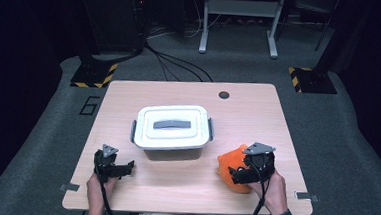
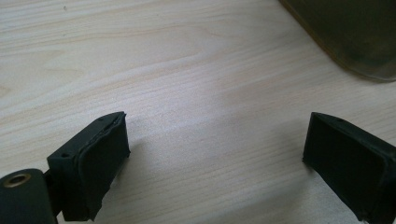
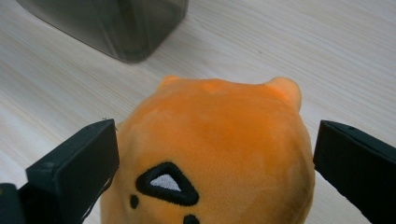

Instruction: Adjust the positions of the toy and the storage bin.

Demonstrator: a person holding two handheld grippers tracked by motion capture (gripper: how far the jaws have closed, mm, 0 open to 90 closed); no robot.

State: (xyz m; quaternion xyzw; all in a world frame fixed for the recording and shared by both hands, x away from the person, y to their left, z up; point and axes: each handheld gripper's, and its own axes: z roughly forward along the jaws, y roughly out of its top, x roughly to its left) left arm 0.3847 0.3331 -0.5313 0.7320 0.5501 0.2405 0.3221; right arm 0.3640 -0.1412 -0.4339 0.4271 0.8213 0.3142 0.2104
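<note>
In the right gripper view the bottom edge cuts off the orange plush toy (image 3: 219, 154), and the top edge cuts the grey box (image 3: 116, 25). In the high view the right gripper (image 1: 239, 174) covers part of the toy, and the box's contents stay hidden under its white lid (image 1: 172, 122)

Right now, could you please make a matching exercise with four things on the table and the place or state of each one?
Things:
1. orange plush toy
2. box
3. left tongs
4. round hole

Place or state:
A. open over bare wood
B. at the far edge of the table
C. between the jaws of the open right tongs
D. mid-table, white lid closed

Pairs: 1-C, 2-D, 3-A, 4-B
</note>
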